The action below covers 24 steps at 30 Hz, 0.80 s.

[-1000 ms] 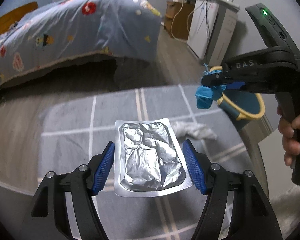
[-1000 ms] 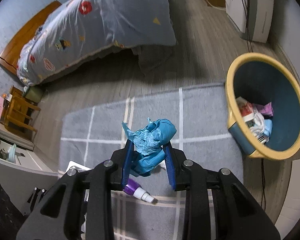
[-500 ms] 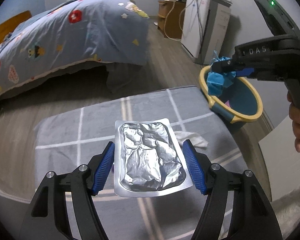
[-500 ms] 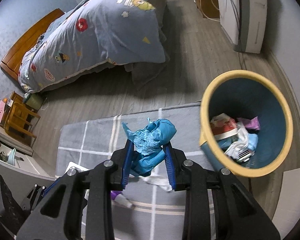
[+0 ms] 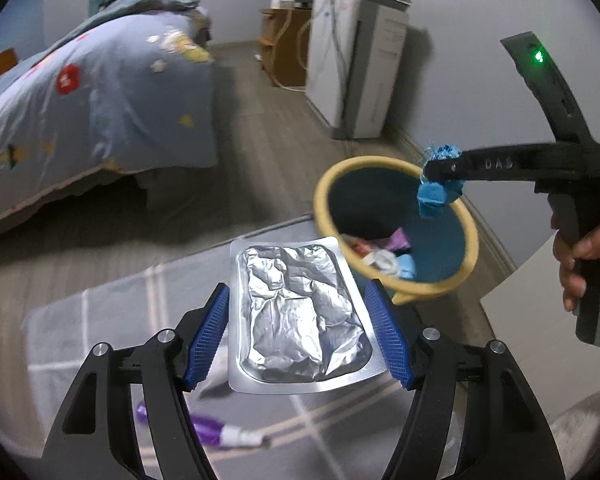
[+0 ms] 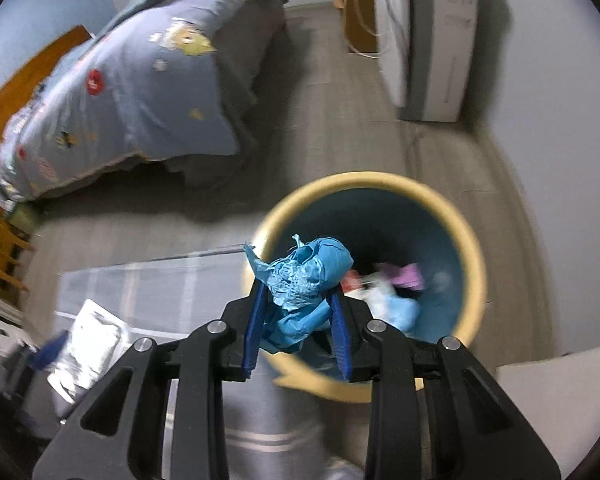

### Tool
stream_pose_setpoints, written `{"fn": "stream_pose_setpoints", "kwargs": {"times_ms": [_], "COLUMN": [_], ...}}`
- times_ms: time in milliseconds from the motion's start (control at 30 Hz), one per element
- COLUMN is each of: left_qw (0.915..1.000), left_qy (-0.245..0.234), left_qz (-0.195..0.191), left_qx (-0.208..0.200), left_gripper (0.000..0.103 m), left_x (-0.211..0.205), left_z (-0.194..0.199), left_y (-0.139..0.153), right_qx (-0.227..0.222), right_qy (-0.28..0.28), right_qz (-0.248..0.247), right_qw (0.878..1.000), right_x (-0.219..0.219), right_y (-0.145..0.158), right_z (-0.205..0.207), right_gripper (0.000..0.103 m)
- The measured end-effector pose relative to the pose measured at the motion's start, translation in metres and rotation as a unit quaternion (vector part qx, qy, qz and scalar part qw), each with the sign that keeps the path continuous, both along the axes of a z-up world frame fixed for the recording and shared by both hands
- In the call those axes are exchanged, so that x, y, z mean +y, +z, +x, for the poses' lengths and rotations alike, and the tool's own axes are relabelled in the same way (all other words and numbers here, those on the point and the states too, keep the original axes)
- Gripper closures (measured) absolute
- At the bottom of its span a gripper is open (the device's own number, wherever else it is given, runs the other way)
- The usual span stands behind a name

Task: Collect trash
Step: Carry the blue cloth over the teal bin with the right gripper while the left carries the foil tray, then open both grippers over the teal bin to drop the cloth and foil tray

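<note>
My left gripper (image 5: 298, 332) is shut on a flat silver foil packet (image 5: 296, 312) and holds it above the grey rug, just left of the bin. My right gripper (image 6: 298, 326) is shut on a crumpled blue wad (image 6: 304, 284) and holds it over the near rim of the blue bin with the yellow rim (image 6: 470, 248). In the left wrist view the right gripper (image 5: 440, 178) with the blue wad (image 5: 432, 196) hangs over the bin (image 5: 324, 216). Several pieces of trash lie in the bin. The foil packet also shows in the right wrist view (image 6: 86, 344).
A purple and white tube (image 5: 216, 432) lies on the grey checked rug (image 5: 112, 320). A bed with a blue quilt (image 5: 100, 100) stands behind. A white appliance (image 5: 360, 68) and a wooden cabinet (image 5: 280, 48) stand by the wall.
Both grippers have moved right toward the bin with their loads. The blue wad now hangs over the bin's rim, and the foil packet is beside the bin.
</note>
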<state>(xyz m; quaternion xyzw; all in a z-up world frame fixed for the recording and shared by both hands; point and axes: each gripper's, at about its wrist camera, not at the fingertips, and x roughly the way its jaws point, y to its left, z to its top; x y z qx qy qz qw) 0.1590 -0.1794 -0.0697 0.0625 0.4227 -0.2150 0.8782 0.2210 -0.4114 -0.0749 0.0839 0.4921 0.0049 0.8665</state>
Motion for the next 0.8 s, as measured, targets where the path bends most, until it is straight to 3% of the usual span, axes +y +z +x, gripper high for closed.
{"fn": "stream_pose_setpoints", "kwargs": {"times_ms": [300,800], "left_qw": [0.9982,0.9946], "left_qy": [-0.058,-0.094], "left_qz": [0.015,0.043], "left_qx": [0.006,0.011], "left_gripper": [0.033,0.033], "left_x": [-0.069,-0.133], "left_z": [0.028,0.076], "left_y": [-0.016,-0.051], "right_qx": [0.028,0.037], "right_qy": [-0.034,-0.064], "right_qz": [-0.045,-0.021], "right_qw": [0.998,0.997], "right_x": [-0.047,-0.071], "right_y": [-0.028,-0.050], "right_z": [0.014,0.021], "right_gripper": [0.073,0.073]}}
